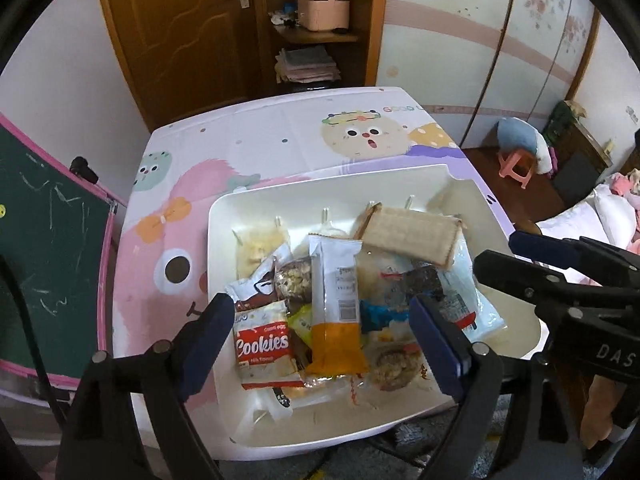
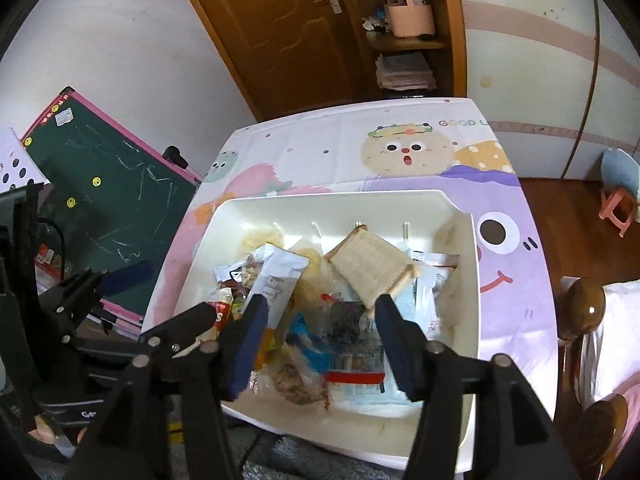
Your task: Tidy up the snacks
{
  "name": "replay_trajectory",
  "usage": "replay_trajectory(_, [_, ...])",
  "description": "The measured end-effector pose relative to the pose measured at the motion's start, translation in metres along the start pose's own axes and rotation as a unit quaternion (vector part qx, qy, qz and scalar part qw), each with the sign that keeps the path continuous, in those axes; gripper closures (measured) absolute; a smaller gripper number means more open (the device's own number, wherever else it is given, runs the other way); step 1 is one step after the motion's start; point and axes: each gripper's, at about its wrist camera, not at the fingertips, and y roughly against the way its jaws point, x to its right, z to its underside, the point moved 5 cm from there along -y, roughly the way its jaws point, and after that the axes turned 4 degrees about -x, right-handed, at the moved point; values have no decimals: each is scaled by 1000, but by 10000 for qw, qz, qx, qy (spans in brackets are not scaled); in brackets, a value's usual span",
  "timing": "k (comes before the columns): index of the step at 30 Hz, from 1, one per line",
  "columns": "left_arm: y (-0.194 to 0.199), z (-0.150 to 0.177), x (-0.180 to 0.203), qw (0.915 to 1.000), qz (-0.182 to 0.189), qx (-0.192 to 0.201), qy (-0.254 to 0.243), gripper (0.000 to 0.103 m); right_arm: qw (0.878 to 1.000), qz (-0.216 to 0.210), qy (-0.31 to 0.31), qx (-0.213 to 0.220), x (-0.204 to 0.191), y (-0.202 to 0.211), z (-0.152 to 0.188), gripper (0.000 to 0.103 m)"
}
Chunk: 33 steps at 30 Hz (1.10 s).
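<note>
A white bin (image 1: 224,216) (image 2: 460,208) stands on the table and holds several snack packs. Among them are a red Cookies pack (image 1: 264,348), a white and orange bar (image 1: 336,312) and a beige wafer pack (image 1: 412,232) (image 2: 372,268). A pale blue pack (image 2: 360,376) lies at the bin's near side. My left gripper (image 1: 320,340) is open and empty above the near part of the bin. My right gripper (image 2: 320,344) is open and empty above the bin, to the right of the left one (image 2: 132,280).
The table has a cartoon-print cloth (image 1: 280,140) (image 2: 500,184). A green chalkboard (image 1: 48,248) (image 2: 116,196) leans at the left. A wooden door and shelf (image 1: 312,32) stand behind. A pink stool (image 1: 516,164) and a bed (image 2: 600,340) are at the right.
</note>
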Motion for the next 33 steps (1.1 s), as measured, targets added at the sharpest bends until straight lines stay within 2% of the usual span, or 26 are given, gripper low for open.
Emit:
replay_trajectory(5, [8,-3,-9,9998,-34,111,168,12,9996,275,88,48,-7,5,0,45])
replay_trajectory(8, [21,-8,-16,9989,-3,341,306,4,9987,445,175,173,-12,15,-1,45])
replay_trajectory(13, [48,-15,-29,9954,-101,656,693,1,9946,912,242,437,-20,38,-6,43])
replay_trajectory(17, [62,-13,-35,9925,-298,862,819,1,9945,854,3,600,-21,53,-6,40])
replay_trajectory(20, [62,-10,-37,9920,-349,831,884,1,9920,1005,37,764,-24,60,-9,40])
replay_trajectory(23, [57,-10,-36,9927,-334,720,903,1,9916,956,142,861,-30,63,-10,40])
replay_trajectory(33, [49,-10,-32,9933,-407,649,863,1,9924,879,229,830,-33,56,-12,39])
